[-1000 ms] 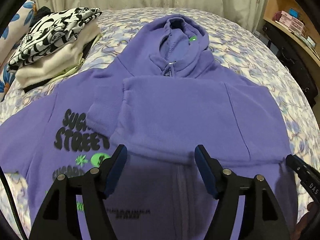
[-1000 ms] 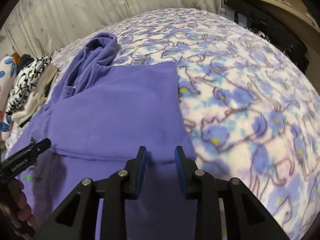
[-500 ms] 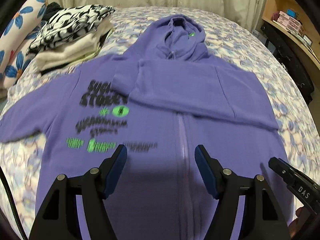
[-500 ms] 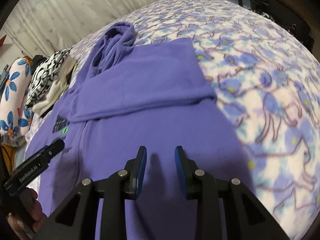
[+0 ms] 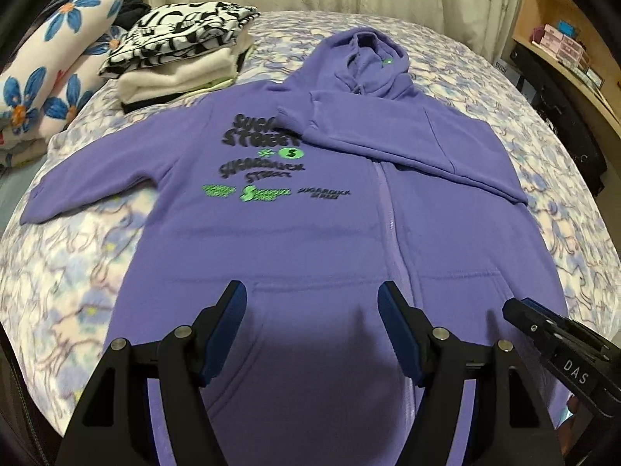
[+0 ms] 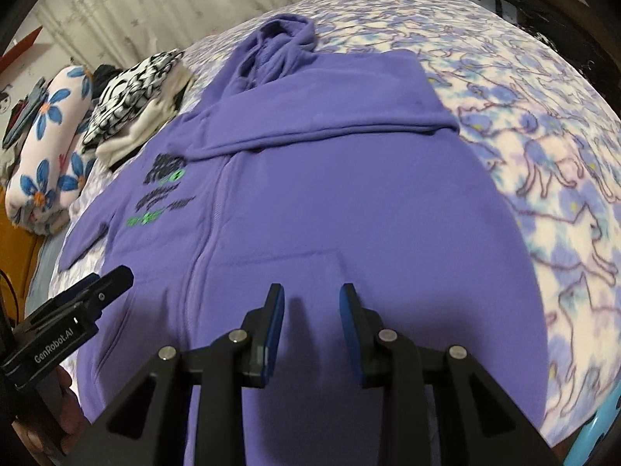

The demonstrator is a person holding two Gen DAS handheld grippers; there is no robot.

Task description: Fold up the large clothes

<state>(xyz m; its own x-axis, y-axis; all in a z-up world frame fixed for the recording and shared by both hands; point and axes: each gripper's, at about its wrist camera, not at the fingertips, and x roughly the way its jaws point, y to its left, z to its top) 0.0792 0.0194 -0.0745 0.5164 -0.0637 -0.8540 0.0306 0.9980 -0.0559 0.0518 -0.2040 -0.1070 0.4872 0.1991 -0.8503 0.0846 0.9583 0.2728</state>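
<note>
A purple zip hoodie (image 5: 333,233) (image 6: 330,194) with black and green lettering lies front up on the bed, hood at the far end. Its right sleeve (image 5: 407,143) (image 6: 322,128) is folded across the chest; the left sleeve (image 5: 97,178) stretches out sideways. My left gripper (image 5: 312,297) hangs open above the hoodie's lower front, left of the zip, with nothing between its blue pads. My right gripper (image 6: 312,299) hovers over the lower right half, jaws a narrow gap apart and empty. Each view shows the other gripper at its edge.
A stack of folded clothes (image 5: 182,62) (image 6: 136,105) sits at the far left of the bed. A flowered pillow roll (image 5: 50,77) (image 6: 46,143) lies beside it. The patterned bedspread (image 6: 543,155) extends right. Curtains hang behind, and a wooden shelf (image 5: 562,46) stands at the right.
Both grippers have drawn back from the folded sleeve toward the hoodie's hem, so more of the garment shows. Neither jaw gap has changed.
</note>
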